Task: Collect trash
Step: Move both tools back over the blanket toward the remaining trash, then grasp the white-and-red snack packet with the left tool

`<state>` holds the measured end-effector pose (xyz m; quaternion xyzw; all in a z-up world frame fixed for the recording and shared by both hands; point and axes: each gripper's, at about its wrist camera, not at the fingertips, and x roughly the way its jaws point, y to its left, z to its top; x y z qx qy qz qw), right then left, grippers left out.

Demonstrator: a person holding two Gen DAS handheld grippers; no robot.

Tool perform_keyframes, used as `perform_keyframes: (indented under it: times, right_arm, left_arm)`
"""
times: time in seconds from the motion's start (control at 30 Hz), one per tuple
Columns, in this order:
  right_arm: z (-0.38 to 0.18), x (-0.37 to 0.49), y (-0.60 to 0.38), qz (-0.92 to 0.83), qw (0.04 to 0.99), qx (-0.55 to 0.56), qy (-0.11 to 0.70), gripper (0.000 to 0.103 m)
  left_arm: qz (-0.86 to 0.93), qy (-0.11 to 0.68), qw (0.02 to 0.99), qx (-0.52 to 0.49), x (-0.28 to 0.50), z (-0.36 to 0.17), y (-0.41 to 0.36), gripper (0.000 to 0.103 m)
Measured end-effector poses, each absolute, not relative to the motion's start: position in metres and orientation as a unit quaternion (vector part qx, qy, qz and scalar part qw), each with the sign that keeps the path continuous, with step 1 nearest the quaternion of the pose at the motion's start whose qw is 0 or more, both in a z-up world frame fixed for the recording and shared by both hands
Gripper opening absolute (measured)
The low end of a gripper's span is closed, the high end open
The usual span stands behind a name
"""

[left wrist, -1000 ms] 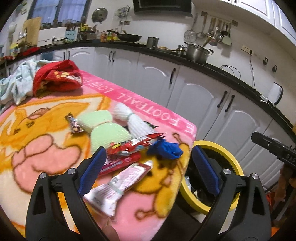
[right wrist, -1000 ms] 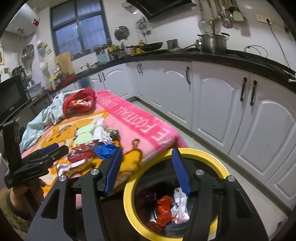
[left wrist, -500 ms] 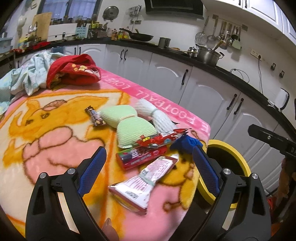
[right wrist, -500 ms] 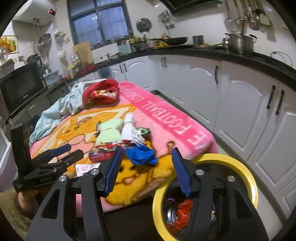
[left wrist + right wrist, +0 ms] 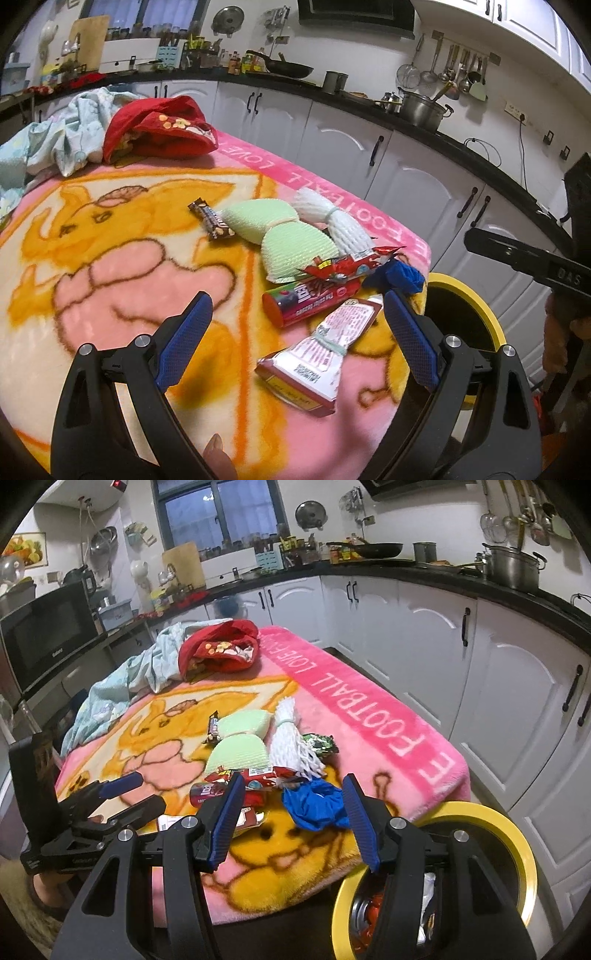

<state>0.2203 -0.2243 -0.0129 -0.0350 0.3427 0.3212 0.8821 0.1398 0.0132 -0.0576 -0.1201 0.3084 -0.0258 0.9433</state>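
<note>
A kitchen with white cabinets rings a table draped in a pink cartoon blanket (image 5: pixel 110 295). The trash sits clustered near the blanket's corner, just beside the yellow-rimmed bin (image 5: pixel 513 834) on the floor. The pink-and-white packet (image 5: pixel 325 354) lies with its long axis slanting from the near edge up toward the bin. The left gripper (image 5: pixel 295 328) hangs above it, jaws wide apart, empty. The right gripper (image 5: pixel 291 812) frames the crumpled blue wrapper (image 5: pixel 314 805), jaws apart, nothing held. Bare blanket stretches left.
</note>
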Motion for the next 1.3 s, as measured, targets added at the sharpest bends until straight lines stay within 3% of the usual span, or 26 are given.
perform_keyframes:
  times: [0.3, 0.53, 0.73, 0.87, 1.03, 1.13, 1.3]
  right_arm:
    - [-0.031, 0.233, -0.194, 0.333, 0.871, -0.067, 0.355, 0.052]
    - [-0.048, 0.251, -0.179, 0.33, 0.865, -0.08, 0.37, 0.046]
    - [-0.058, 0.264, -0.173, 0.333, 0.859, -0.076, 0.381, 0.038]
    - [-0.061, 0.266, -0.172, 0.34, 0.856, -0.075, 0.382, 0.022]
    - [-0.059, 0.261, -0.171, 0.35, 0.854, -0.08, 0.376, 0.001]
    - [-0.055, 0.256, -0.169, 0.358, 0.854, -0.083, 0.368, 0.001]
    - [-0.051, 0.25, -0.166, 0.368, 0.852, -0.087, 0.361, 0.001]
  left_arm:
    - [-0.056, 0.322, 0.938, -0.116, 0.138, -0.069, 0.014, 0.085]
    - [-0.075, 0.344, 0.929, -0.109, 0.143, -0.084, 0.012, 0.084]
    - [-0.091, 0.368, 0.918, -0.111, 0.148, -0.098, 0.009, 0.079]
    - [-0.095, 0.378, 0.915, -0.108, 0.15, -0.103, 0.006, 0.073]
    - [-0.096, 0.384, 0.913, -0.101, 0.149, -0.106, 0.005, 0.058]
    - [-0.096, 0.386, 0.912, -0.1, 0.148, -0.106, 0.006, 0.051]
    - [-0.097, 0.387, 0.912, -0.096, 0.147, -0.106, 0.006, 0.051]
